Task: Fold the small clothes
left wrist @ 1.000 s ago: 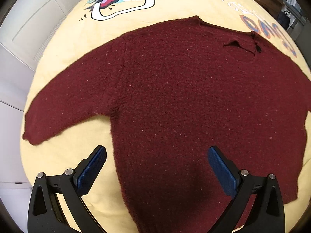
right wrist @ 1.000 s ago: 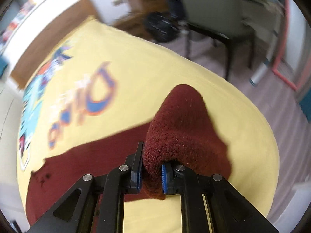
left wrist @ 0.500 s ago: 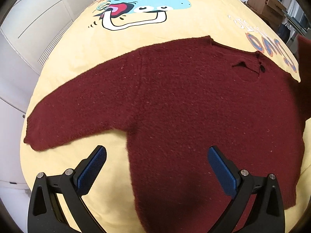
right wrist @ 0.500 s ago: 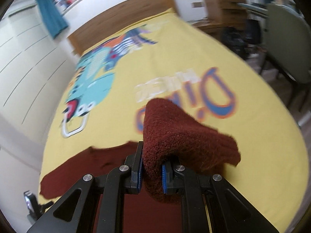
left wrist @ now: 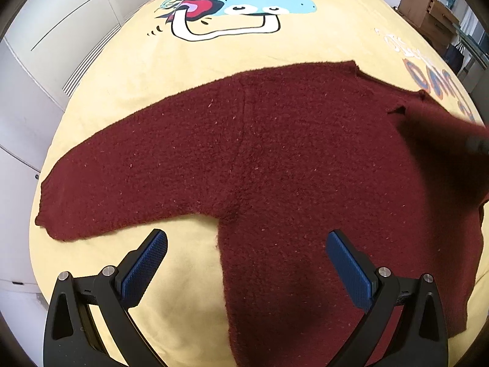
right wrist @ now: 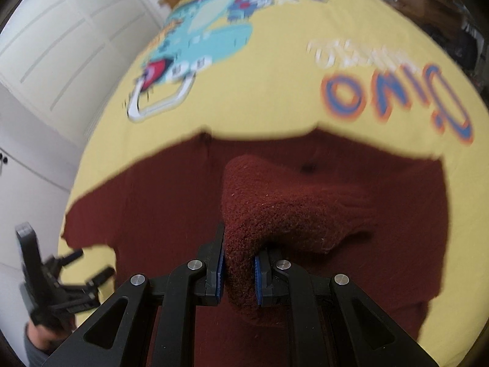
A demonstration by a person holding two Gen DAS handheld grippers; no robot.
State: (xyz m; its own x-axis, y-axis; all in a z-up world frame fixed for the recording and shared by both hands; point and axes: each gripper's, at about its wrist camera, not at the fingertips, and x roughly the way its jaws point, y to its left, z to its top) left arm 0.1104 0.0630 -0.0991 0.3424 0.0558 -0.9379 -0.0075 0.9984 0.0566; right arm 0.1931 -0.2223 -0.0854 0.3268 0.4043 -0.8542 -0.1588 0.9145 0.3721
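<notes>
The dark red fuzzy knit sweater lay spread flat on the yellow bedspread with a cartoon dinosaur print, filling the middle and lower right of the left wrist view. One sleeve ran out to the left edge of the frame, its cuff near the bedspread's edge.

My right gripper was clenched on a thick fold of the other sleeve, which rose in a hump above the sweater body at frame centre. The pads pressed it from both sides.

My left gripper hung with jaws spread wide and nothing between them, over the lower part of the body beside the armpit, at bottom centre.

Handling judgement: soft, limp, fairly thick knit. Light, not fragile, not slippery; the fuzzy surface should grip the pads well. It will sag and drag where unsupported, and layers may cling.

Best hold, I judged: cuffs, hem corners or a shoulder seam, pinching the edge rather than mid-panel, so that only the intended layer lifts.
</notes>
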